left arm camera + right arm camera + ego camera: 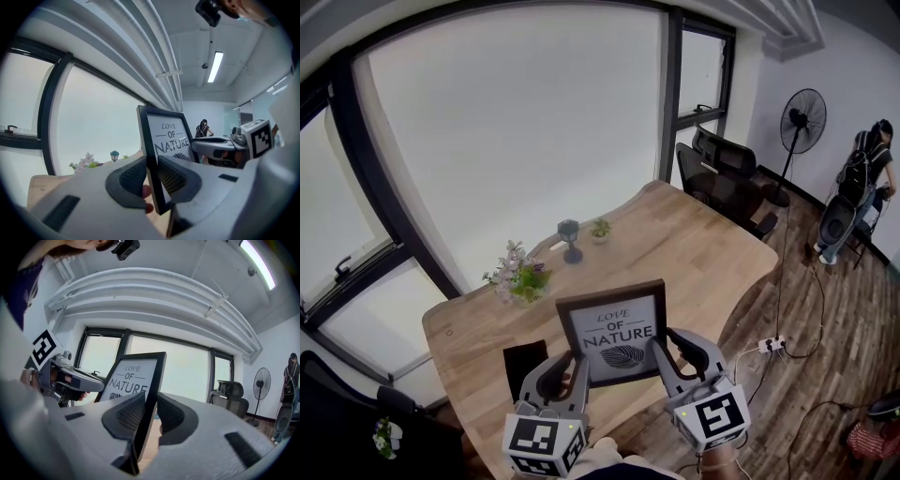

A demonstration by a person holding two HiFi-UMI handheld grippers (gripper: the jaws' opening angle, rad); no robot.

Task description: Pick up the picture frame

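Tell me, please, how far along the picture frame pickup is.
Done: the left gripper and right gripper are each shut on a side edge of the picture frame. In hand: the frame is held upright, apparently clear of the table. Left: seemingly nothing more.

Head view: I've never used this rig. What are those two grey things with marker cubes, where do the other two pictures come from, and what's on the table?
They are claws, one in each of a person's hands; no robot. The head view looks down from the person's head; each other camera rides on one claw, looking along its jaws. The left claw and right claw each clamp a side of the upright picture frame. On the table: flowers, a potted plant, a dark ornament.
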